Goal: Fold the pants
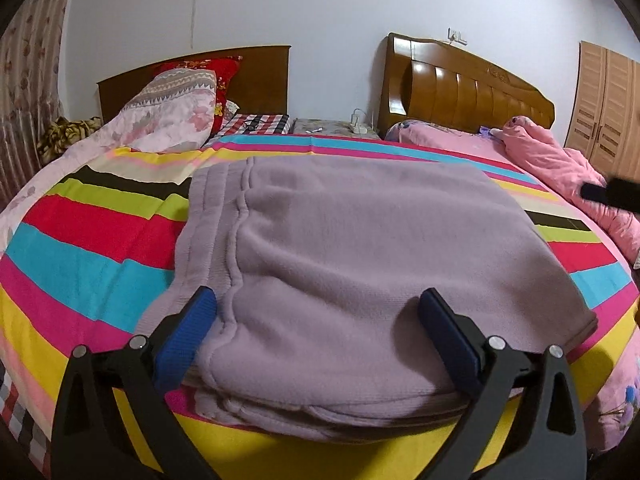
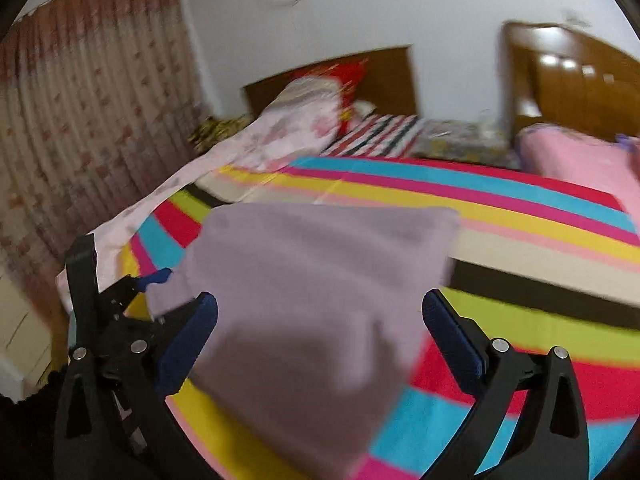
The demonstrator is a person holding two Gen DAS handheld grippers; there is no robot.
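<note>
Lilac pants, rainbow-striped bedspread, pink quilt, blue-padded tools

You're facing a plain white wall with two wooden headboards, a small nightstand between them. Patterned pinkish curtains hang left, a light wooden wardrobe stands right. Bed has a striped multicolour cover; lighting is indoor and even.

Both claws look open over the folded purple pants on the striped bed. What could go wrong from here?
1. The left claw straddles the folded pants; dragging it back could catch the top layer and undo the fold.
2. The pants' near edge lies close to the edge of the striped blanket; a nudge might push them off.
3. The right wrist view is blurred, so the right claw is hard to place.
</note>
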